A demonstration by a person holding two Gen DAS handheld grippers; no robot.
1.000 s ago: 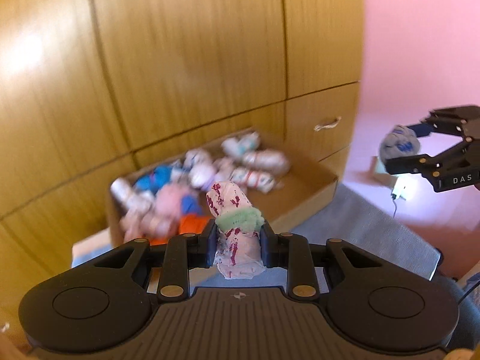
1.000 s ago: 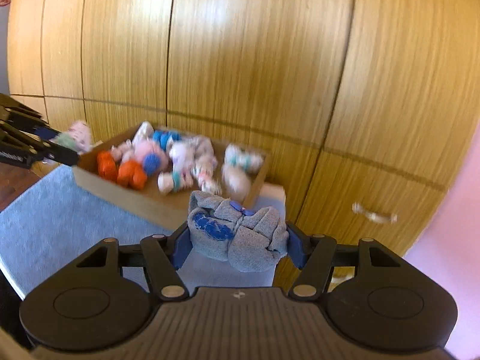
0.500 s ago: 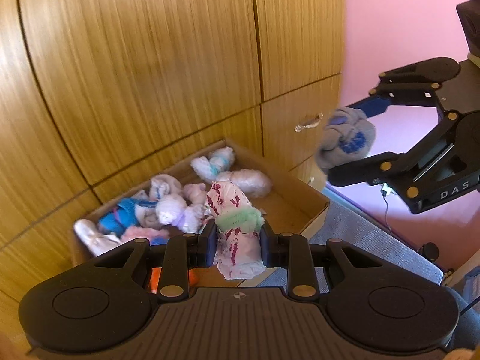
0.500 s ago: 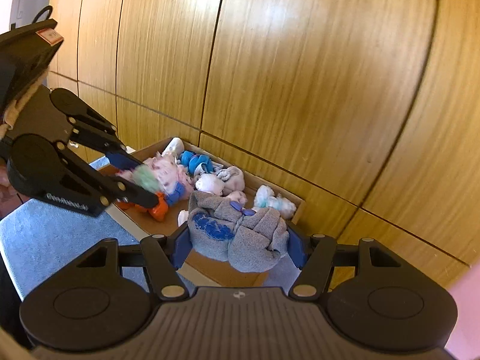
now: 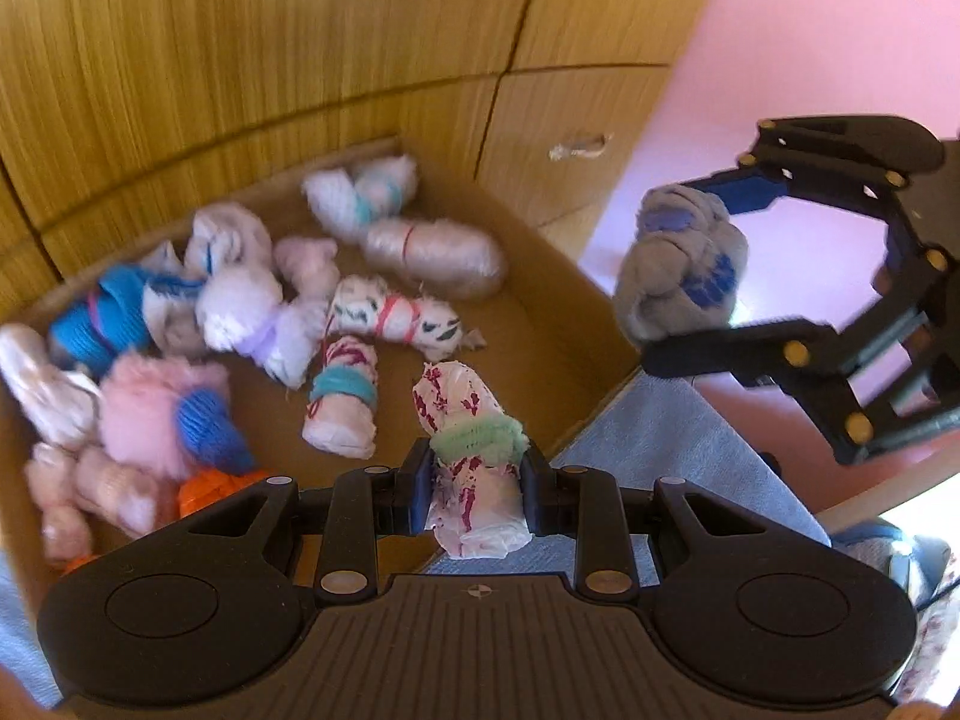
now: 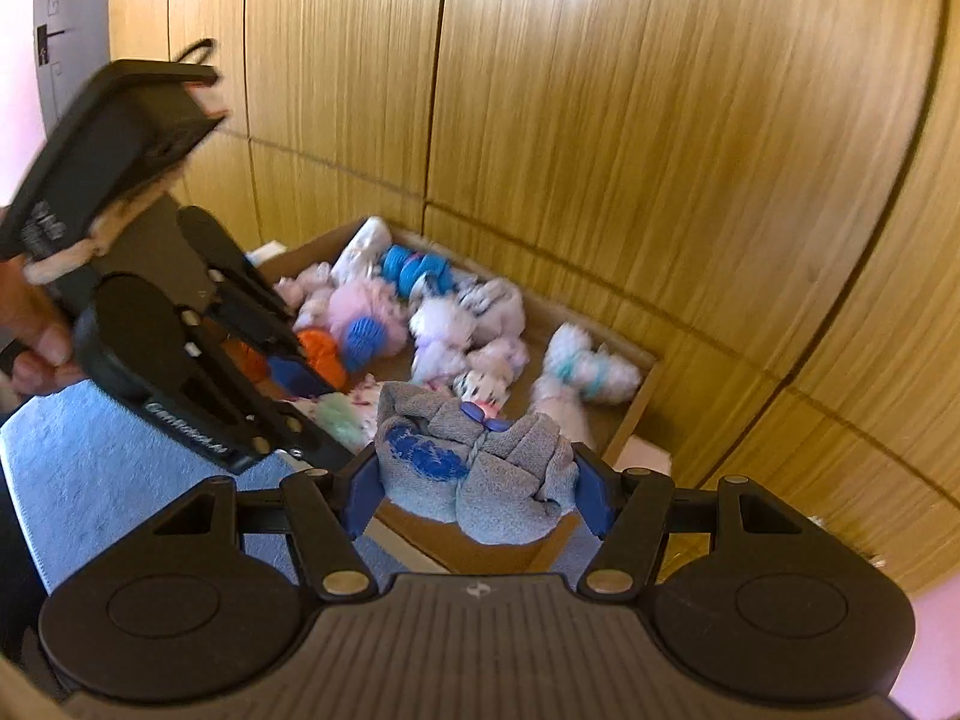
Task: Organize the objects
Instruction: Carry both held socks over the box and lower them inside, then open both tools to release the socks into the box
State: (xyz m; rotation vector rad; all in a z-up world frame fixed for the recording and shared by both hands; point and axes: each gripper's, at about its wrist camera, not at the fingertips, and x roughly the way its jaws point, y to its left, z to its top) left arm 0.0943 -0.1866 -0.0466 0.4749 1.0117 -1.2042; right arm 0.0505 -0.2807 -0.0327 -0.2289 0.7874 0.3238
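Wood-grain wardrobe doors fill the background ahead of both grippers, with a pink wall off to the right of the left one. Below the fingers, a blue-grey cloth covers the surface under a shallow cardboard box, which sits against the doors. In the box lie many rolled sock bundles, white, pink, blue and orange, several tied with bands; motion blur softens them.

The left gripper is clenched on a white roll with magenta marks and a pale green band. The roll stands nearly upright between the pads, over the box's near right corner.

The right gripper grasps a grey sock bundle with blue patches, wider than the other roll and pressed by both blue pads. From the left wrist camera that bundle hangs to the right, beside the box's right wall and above the cloth. A hand grips the left tool's handle.
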